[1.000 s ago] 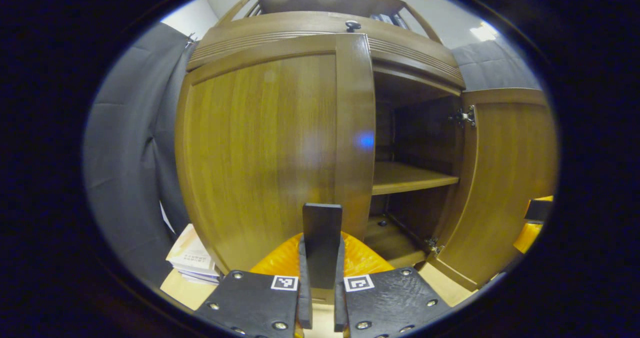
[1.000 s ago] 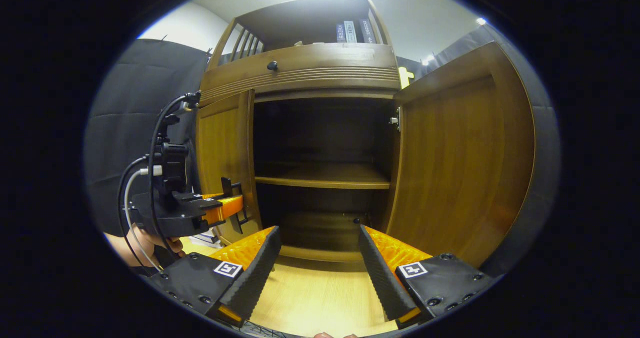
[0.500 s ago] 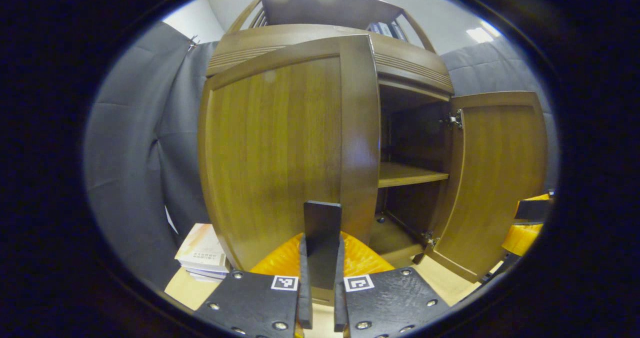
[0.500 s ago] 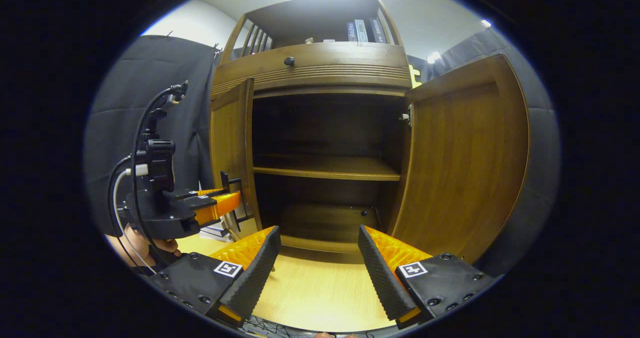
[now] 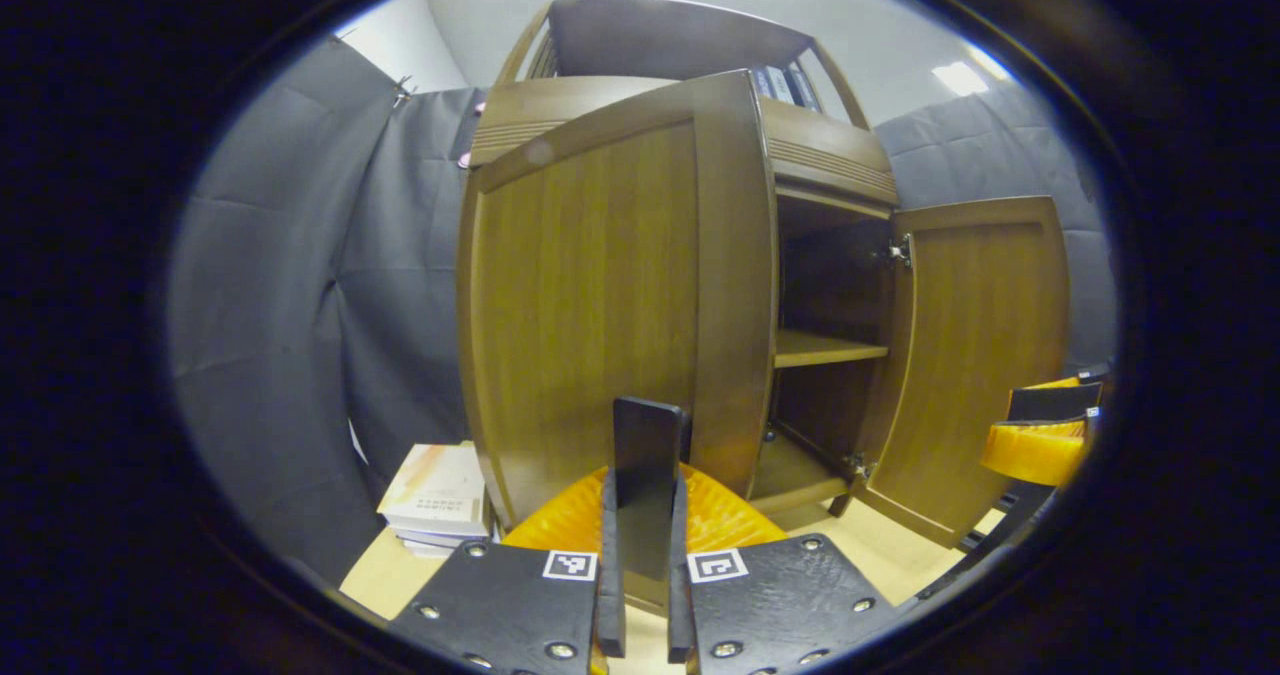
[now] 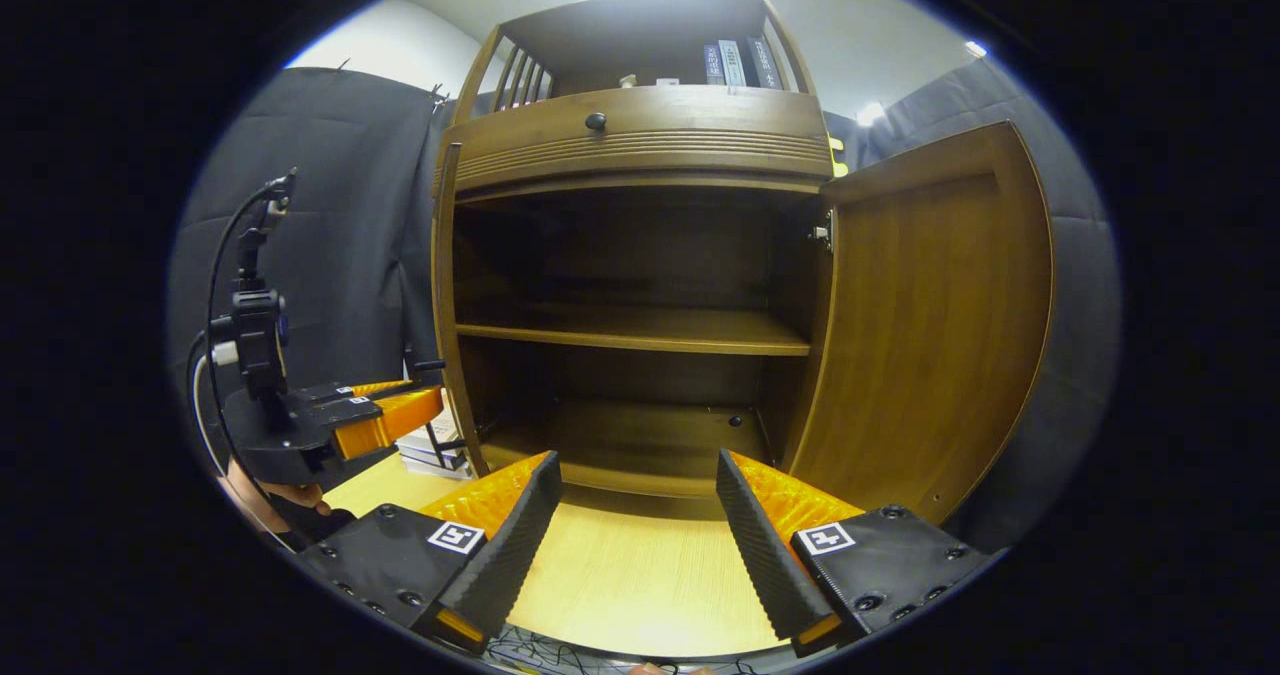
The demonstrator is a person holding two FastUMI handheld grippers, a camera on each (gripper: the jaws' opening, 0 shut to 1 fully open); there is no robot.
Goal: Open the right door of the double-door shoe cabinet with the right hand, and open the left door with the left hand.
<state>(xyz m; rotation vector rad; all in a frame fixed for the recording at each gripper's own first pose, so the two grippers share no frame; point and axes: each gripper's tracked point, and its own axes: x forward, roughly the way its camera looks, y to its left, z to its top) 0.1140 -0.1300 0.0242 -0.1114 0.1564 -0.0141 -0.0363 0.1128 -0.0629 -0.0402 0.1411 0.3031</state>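
Looking along the left gripper (image 5: 640, 595), its own view caught the fingers drawn close together around a dark upright handle (image 5: 648, 475) at the free edge of the left door (image 5: 600, 295), and they seemed to press on it from both sides, though the contact itself was hard to make out. That door stood swung out, its outer face broad across the left gripper view, with a stack of books (image 5: 440, 495) on the floor just beside its lower left corner. Over in the right gripper view the same door showed nearly edge-on as a thin strip (image 6: 442, 285), something the left gripper view could not tell, and the left gripper (image 6: 385, 420) sat beside it with a hand (image 6: 275, 495) under its body. The right gripper (image 6: 632, 515) hung with its fingers spread wide and nothing between them, well clear of the shoe cabinet (image 6: 640, 135). The right door (image 6: 930, 325) stood wide open, apart from those fingers. Between the two doors lay the dark interior, its shelf (image 6: 640, 330) bare across the middle and the light wooden floor (image 6: 630, 585) open in front. In the left gripper view the right door (image 5: 980, 355) leaned out past the opening, with the right gripper (image 5: 1040, 435) near its outer edge.
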